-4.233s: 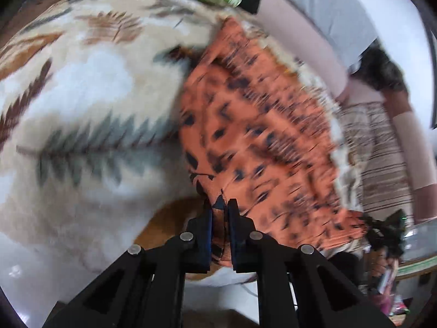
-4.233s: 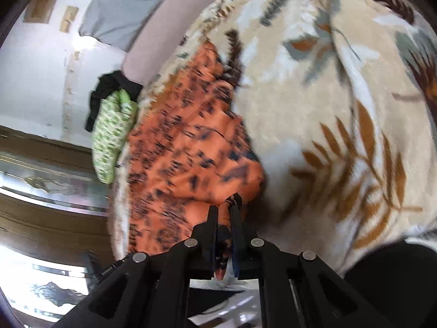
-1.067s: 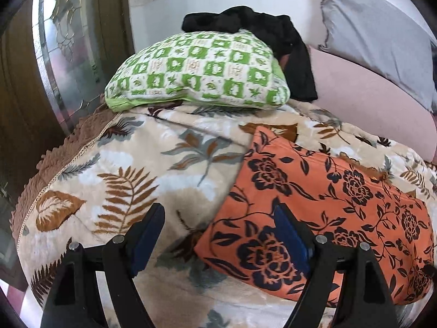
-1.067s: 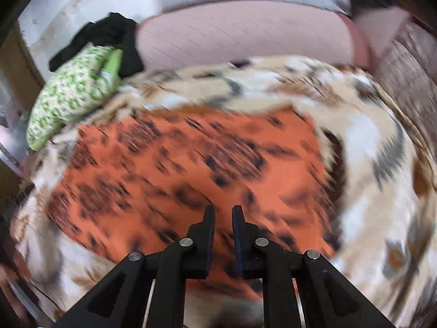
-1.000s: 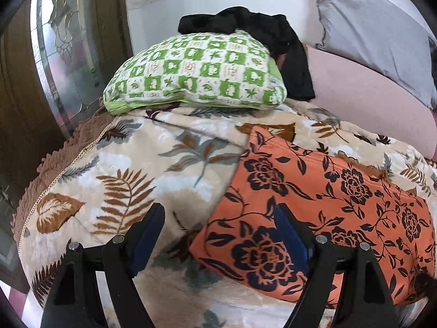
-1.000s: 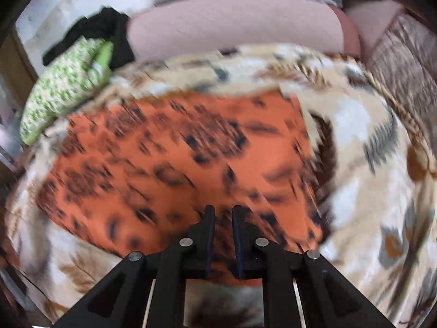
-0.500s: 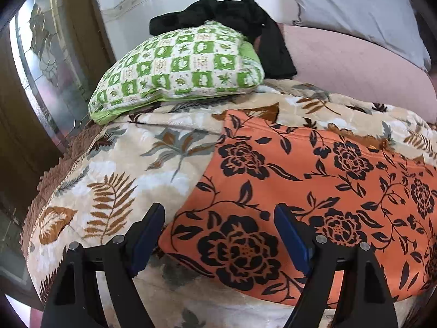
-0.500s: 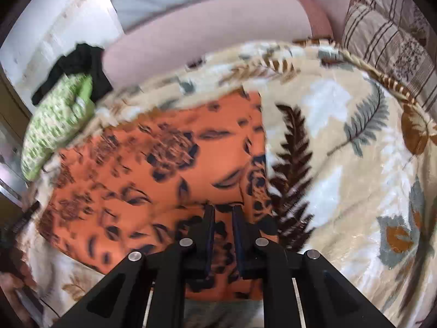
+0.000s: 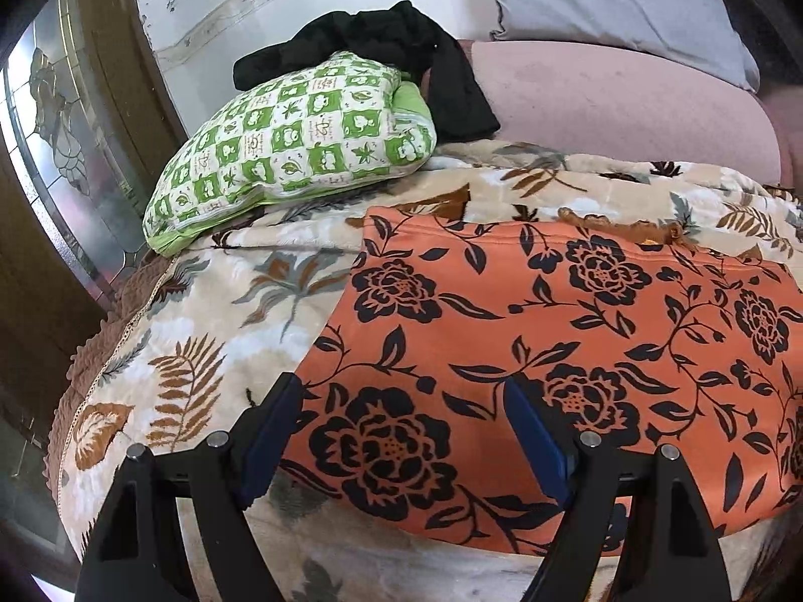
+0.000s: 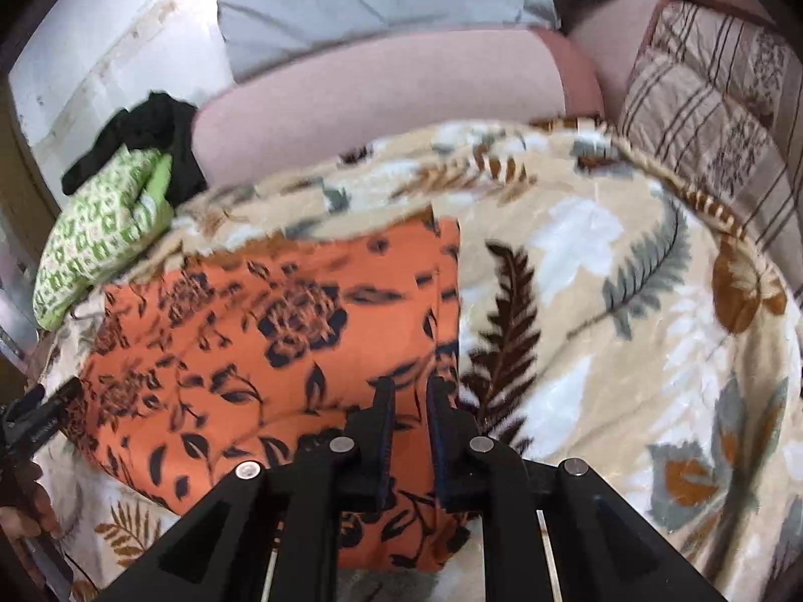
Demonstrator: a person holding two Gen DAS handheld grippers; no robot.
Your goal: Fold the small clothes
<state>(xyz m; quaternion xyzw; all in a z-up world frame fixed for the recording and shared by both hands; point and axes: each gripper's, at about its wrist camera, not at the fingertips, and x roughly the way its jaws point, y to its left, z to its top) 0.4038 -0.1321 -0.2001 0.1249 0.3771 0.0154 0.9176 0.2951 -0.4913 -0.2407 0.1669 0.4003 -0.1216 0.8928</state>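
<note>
The orange cloth lies flat on the blanket, below the green pillow, already folded into a rectangle; judging by its size, further folds remain. The left gripper hovers over the cloth's near corner, fingers spread. The right gripper has its fingers nearly pressed together over the cloth's opposite edge, pinching nothing I can make out.

**Colours on the bed**

The garment was orange with black roses. The blanket was cream with brown and grey ferns. At eleven o'clock, a green-and-white checked pillow lay beneath black cloth.
</note>
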